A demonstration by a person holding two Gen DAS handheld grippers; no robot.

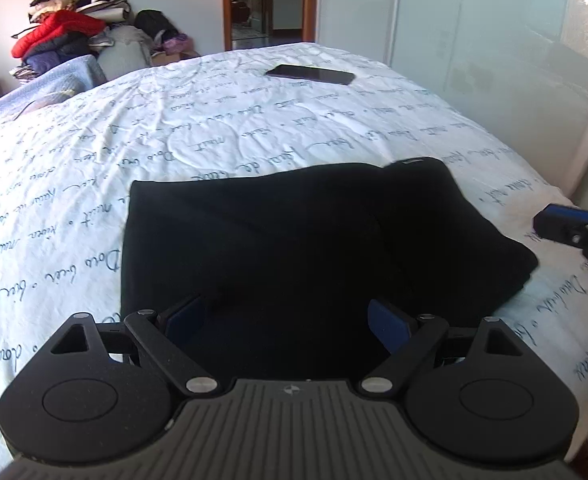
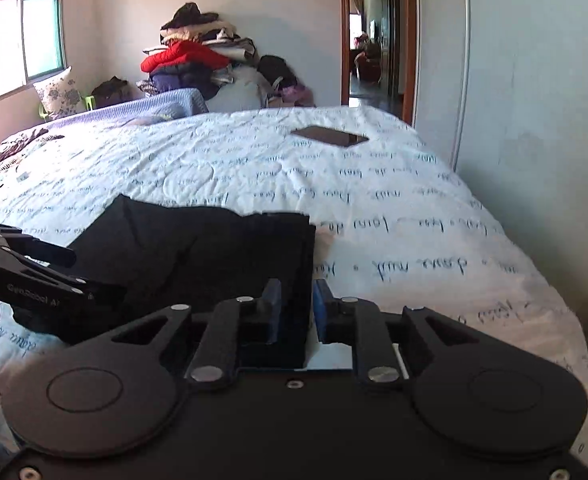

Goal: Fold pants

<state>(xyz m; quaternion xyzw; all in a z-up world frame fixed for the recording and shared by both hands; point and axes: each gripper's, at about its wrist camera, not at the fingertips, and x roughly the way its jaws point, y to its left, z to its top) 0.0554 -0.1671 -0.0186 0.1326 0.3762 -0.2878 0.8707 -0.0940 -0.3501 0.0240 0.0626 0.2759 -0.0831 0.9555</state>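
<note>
Near the bed's (image 1: 254, 128) front edge lie the black pants (image 1: 294, 232), folded into a compact block. Left gripper (image 1: 290, 322) hovers over their near side, jaws spread wide; lower it squarely before closing. Right gripper (image 2: 296, 308) seemingly pinches the pants' right edge; keep that hold taut and level.

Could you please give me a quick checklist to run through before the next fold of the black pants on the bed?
1. Right tool closed on the pants' edge: ok, fabric sits between its narrow jaws.
2. Left tool ready to grasp: ok, jaws wide open over the near edge, nothing held.
3. Pants lying flat: not ok, the right side is bunched up.
4. Phone clear of the fold: ok, it lies far up the bed.
5. Layers aligned underneath: cannot tell.
</note>
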